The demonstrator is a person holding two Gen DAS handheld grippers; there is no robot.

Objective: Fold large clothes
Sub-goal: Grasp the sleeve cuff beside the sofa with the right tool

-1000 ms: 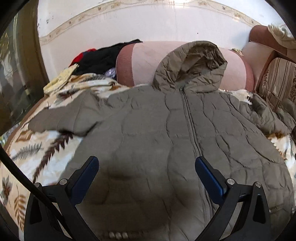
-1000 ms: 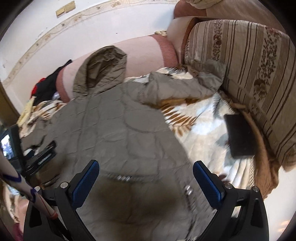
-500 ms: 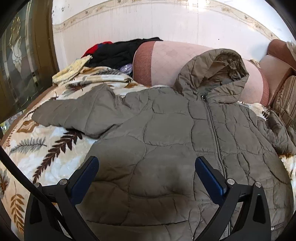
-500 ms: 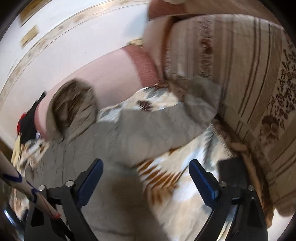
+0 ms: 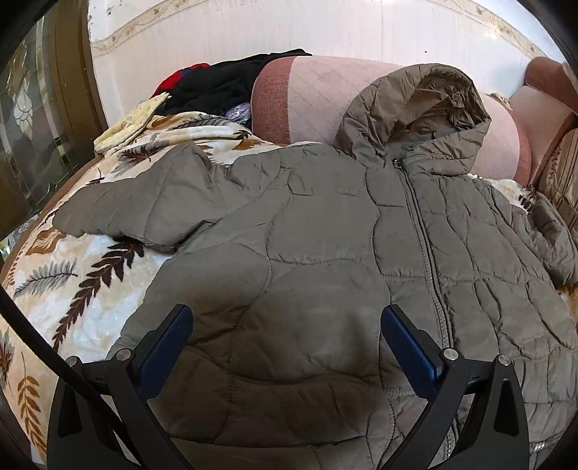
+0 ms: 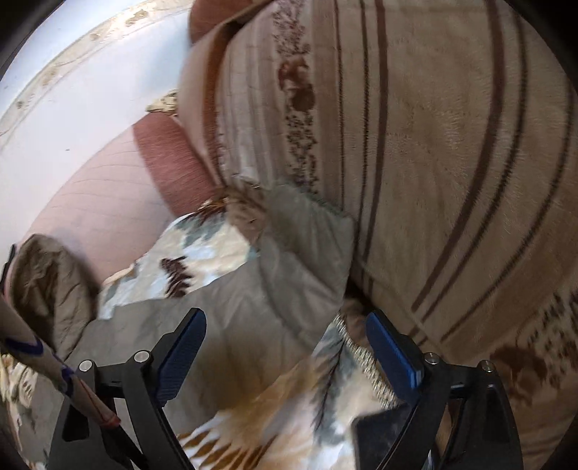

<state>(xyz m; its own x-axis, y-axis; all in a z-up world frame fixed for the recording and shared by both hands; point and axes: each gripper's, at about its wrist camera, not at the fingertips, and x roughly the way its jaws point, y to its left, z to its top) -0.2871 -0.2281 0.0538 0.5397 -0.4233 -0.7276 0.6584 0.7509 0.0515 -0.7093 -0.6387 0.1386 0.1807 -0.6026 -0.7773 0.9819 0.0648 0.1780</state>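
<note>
Right hand-held gripper [image 6: 285, 340], jaws wide, tilts down over jacket sleeve [image 6: 289, 260].

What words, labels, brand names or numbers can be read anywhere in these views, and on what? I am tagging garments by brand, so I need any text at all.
None can be read.
The grey hooded jacket shows no label or logo.
The leaf-print blanket, the striped cushion and the wall border carry only patterns.
The dark flat object near the right gripper is blurred; any print there is illegible.

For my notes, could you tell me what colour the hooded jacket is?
The jacket is plain olive-grey, quilted; the left wrist view shows it best.
</note>
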